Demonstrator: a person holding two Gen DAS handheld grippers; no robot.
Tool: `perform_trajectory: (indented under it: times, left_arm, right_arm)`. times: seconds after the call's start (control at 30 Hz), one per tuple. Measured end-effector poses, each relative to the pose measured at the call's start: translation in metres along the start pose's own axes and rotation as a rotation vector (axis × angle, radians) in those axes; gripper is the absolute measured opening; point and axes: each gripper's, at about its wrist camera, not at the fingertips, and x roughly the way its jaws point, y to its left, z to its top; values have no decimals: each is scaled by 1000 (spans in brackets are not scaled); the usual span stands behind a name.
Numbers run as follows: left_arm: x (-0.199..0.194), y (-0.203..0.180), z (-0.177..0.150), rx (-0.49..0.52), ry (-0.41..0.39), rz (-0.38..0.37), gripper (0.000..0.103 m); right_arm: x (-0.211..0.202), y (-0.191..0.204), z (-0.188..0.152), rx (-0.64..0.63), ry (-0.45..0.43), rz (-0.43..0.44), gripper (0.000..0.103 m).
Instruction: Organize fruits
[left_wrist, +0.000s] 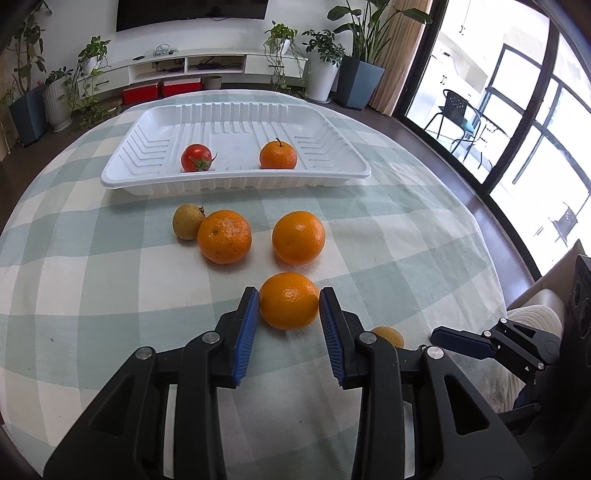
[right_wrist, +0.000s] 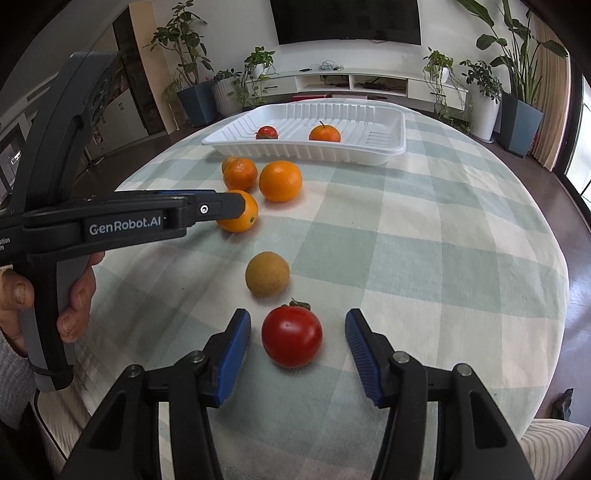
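A white ribbed tray (left_wrist: 122, 176) (right_wrist: 391, 147) at the far side of the table holds a tomato (left_wrist: 196, 158) and an orange (left_wrist: 278, 155). My left gripper (left_wrist: 288, 297) has its blue pads touching both sides of an orange (left_wrist: 289, 301) that rests on the cloth; it also shows in the right wrist view (right_wrist: 242, 216). My right gripper (right_wrist: 297, 319) is open around a red tomato (right_wrist: 291, 336), with gaps on both sides. Two more oranges (left_wrist: 224, 236) (left_wrist: 298, 237), a small yellow-brown fruit (left_wrist: 187, 221) and a brown round fruit (right_wrist: 267, 274) lie on the cloth.
The round table has a green-and-white checked cloth (left_wrist: 388, 236). The right gripper's fingers (left_wrist: 461, 341) sit low at right in the left wrist view. A hand (right_wrist: 74, 295) holds the left gripper's handle. Plants, a TV cabinet and a glass door lie beyond the table.
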Motion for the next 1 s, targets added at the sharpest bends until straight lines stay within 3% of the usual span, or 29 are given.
perform_trajectory:
  times: [0.63,1.0]
  left_arm:
    - [5,0,-2,1,-1,4,35]
    - [9,2,-3,3,0,10,36]
  right_arm:
    - [-2,3,-3,-18,3,-16,36]
    - [-1,2,-3,-13,4,-9,34]
